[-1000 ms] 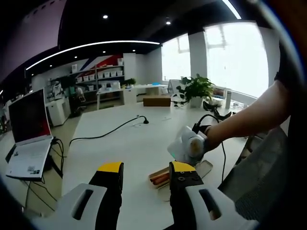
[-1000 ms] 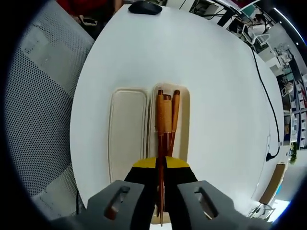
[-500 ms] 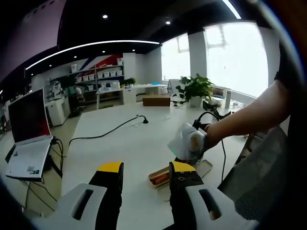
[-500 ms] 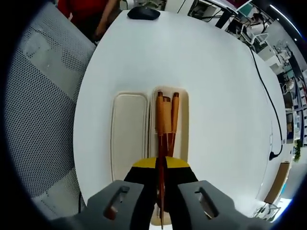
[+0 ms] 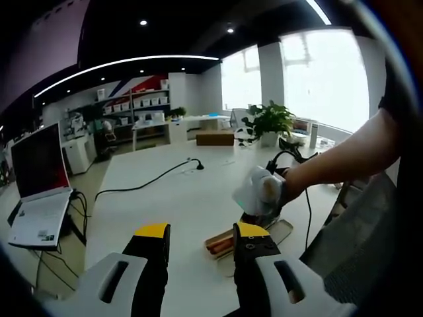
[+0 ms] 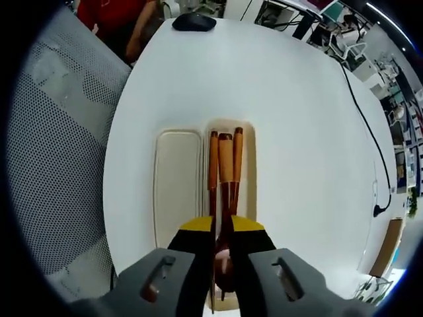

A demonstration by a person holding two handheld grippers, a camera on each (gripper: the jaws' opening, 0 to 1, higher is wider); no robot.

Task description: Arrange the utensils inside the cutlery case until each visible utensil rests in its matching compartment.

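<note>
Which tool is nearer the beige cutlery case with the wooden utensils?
Right. The right tool sits directly over the beige cutlery case, its jaws above the wooden utensils. The left tool is held back from the case, jaws open, empty.

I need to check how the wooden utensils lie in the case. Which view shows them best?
The right gripper view: it looks straight down on the brown wooden utensils, side by side in the beige cutlery case. The left gripper view gives a low, partly blocked glimpse.
</note>
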